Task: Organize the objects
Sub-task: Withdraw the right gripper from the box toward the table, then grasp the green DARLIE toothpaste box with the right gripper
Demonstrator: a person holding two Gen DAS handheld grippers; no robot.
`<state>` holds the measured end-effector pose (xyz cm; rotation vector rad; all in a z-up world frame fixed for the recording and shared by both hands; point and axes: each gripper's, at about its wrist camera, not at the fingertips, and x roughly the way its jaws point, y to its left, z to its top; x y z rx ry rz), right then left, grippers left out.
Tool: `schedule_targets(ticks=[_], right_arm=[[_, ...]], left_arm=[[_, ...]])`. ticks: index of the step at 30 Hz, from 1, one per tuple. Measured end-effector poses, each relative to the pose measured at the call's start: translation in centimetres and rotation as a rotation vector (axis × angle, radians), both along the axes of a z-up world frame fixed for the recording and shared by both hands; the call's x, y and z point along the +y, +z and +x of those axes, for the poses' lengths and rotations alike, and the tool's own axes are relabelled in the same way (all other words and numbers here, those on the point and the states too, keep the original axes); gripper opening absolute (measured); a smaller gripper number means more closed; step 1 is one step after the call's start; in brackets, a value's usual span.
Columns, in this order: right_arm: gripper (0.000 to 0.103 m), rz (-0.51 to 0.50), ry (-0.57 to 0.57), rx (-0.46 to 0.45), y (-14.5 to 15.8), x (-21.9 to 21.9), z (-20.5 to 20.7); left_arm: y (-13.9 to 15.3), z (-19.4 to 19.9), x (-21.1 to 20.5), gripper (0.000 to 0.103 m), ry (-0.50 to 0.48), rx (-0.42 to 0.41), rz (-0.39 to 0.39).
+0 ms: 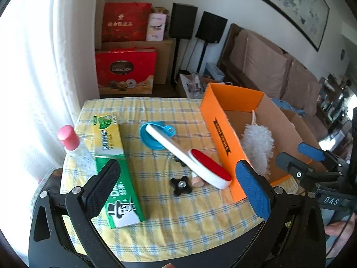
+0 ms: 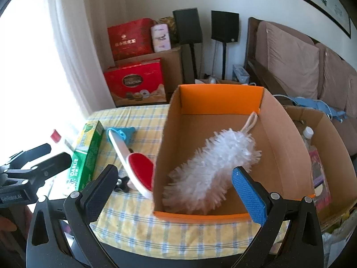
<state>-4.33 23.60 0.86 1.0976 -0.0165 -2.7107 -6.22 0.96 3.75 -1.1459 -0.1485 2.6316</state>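
An orange cardboard box [image 1: 219, 129] [image 2: 221, 99] stands on the right of the checked table and holds a white fluffy duster [image 2: 212, 169] [image 1: 258, 147]. On the cloth left of it lie a white lint brush with a red pad [image 1: 191, 158] [image 2: 136, 167], a blue funnel [image 1: 154, 137], a black knob [image 1: 181, 185], a small beige cylinder [image 1: 197, 181], a green toothpaste box [image 1: 116, 172] [image 2: 86, 156] and a clear bottle with a pink cap [image 1: 71, 145]. My left gripper [image 1: 178, 192] is open and empty above the lint brush. My right gripper [image 2: 176, 192] is open and empty at the box's near wall.
The table has a yellow checked cloth [image 1: 178, 223]. A second cardboard box [image 2: 323, 156] with a bottle and packets stands right of the orange one. Red gift boxes [image 1: 126, 71], speakers [image 1: 183, 20] and a brown sofa [image 1: 279, 71] are behind.
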Motion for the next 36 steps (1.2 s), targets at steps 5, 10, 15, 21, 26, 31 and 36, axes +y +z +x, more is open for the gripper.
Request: schedule_targets(ticks=[5, 10, 15, 21, 26, 31, 36], right_arm=[[0.103, -0.009, 0.026, 0.004, 0.2, -1.3, 0.1], [0.103, -0.003, 0.060, -0.003, 0.0, -2.8, -0.1], [0.103, 0.012, 0.106, -0.015, 0.0, -4.6, -0.4], [0.103, -0.009, 0.141, -0.025, -0.5, -5.8, -0.6], [0.103, -0.027, 0.174, -0.048, -1.4, -7.2, -0.7], [0.103, -0.059, 0.225, -0.090, -2.8, -9.3, -1.1], [0.103, -0.099, 0.259, -0.140, -4.3, -11.1, -1.9]], left_arm=[[-0.2, 0.5, -1.3, 0.103, 0.024, 0.000, -0.020], [-0.6, 0.7, -3.2, 0.103, 0.060, -0.002, -0.024], [-1.9, 1.1, -5.8, 0.103, 0.123, -0.011, -0.049], [-5.1, 1.4, -8.1, 0.103, 0.164, -0.075, -0.045], [-7.2, 2.1, -8.4, 0.103, 0.159, -0.102, -0.014], [-9.0, 2.0, -7.9, 0.103, 0.156, -0.128, -0.007], [-10.2, 1.6, -7.1, 0.103, 0.156, -0.119, -0.012]])
